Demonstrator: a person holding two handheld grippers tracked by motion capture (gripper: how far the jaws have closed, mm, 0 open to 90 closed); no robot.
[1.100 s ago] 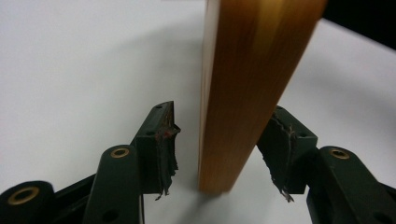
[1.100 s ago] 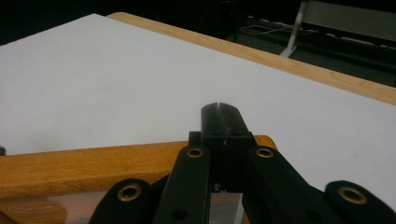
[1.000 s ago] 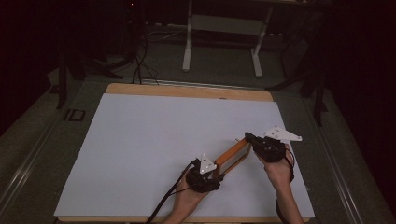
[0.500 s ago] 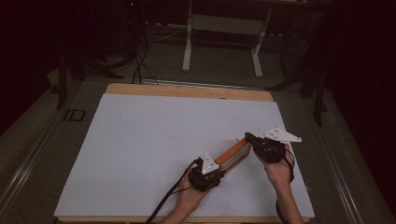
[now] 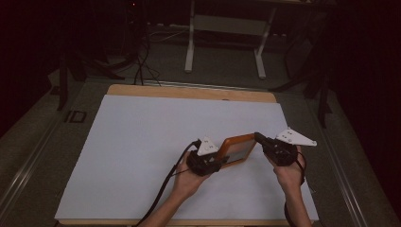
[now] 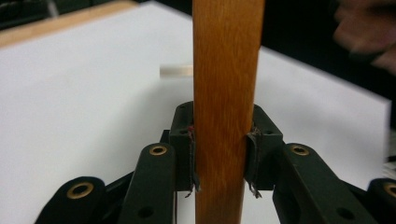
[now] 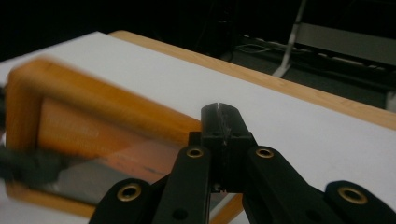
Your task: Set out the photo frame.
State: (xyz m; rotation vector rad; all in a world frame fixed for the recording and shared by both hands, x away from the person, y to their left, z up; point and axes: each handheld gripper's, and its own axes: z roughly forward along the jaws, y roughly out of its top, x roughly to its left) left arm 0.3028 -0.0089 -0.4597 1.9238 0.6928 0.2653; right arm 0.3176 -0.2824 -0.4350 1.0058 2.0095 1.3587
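Note:
An orange wooden frame with a grey inner panel (image 5: 239,147) is held above the white table top (image 5: 142,142), toward its front right. My left gripper (image 5: 221,161) is shut on the frame's left edge. In the left gripper view the wooden edge (image 6: 226,70) rises upright between the pads (image 6: 191,154), which squeeze it from both sides. My right gripper (image 5: 257,137) sits at the frame's right end. In the right gripper view its jaws (image 7: 218,122) are pressed together in front of the blurred frame (image 7: 93,116), with nothing seen between them.
A wooden board edge (image 5: 189,91) runs along the table's far side. Behind it stand a metal frame's legs (image 5: 190,52) and floor cables (image 5: 139,66). The left gripper's cable (image 5: 163,189) trails toward the front edge. A hand (image 6: 369,32) blurs at the left gripper view's upper right.
The frame has turned from nearly edge-on to showing its grey face. The left gripper has shifted slightly away from the front edge; the right gripper has stayed almost still.

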